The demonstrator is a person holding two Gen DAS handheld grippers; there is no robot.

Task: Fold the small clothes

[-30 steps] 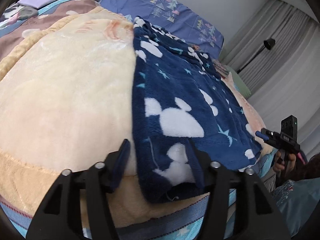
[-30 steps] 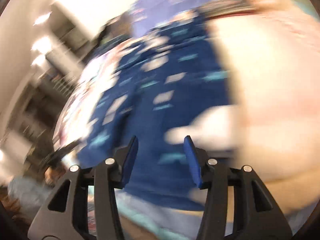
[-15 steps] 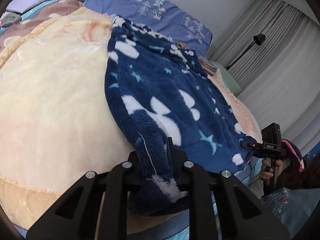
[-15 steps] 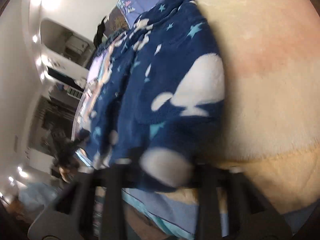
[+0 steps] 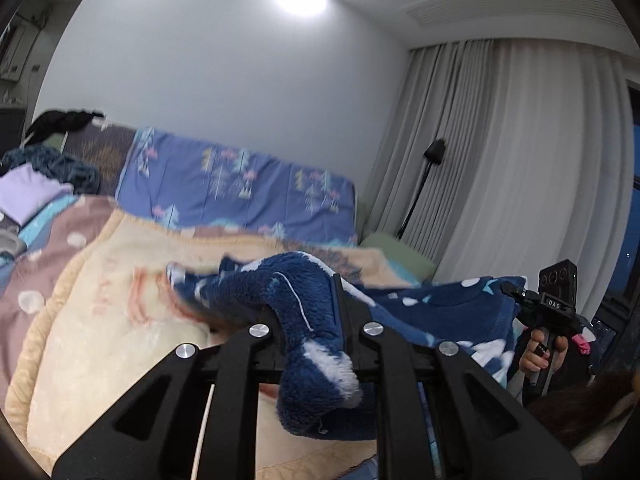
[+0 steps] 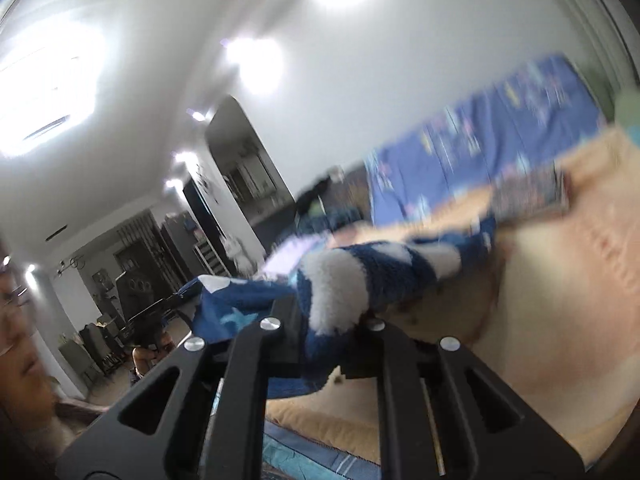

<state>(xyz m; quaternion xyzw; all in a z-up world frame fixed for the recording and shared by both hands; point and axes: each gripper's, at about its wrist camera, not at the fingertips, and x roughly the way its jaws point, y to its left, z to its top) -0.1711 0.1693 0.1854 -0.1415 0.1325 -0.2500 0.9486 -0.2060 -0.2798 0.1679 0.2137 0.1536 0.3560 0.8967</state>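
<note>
- The navy fleece garment with white blobs and pale stars [image 5: 316,320] hangs lifted off the cream plush blanket [image 5: 100,320], its near edge stretched between the two grippers, its far end trailing on the blanket.
- The left gripper [image 5: 310,316] has its jaws clamped narrow on one bunched corner; the right gripper [image 6: 324,312] pinches the opposite corner the same way.
- Both grips bite thick, rolled pile rather than a flat hem, so a corner could slip free mid-carry.
- The sagging middle may crease or fold unevenly.
- The right view is blurred; a fast swing risks dragging the blanket.
</note>
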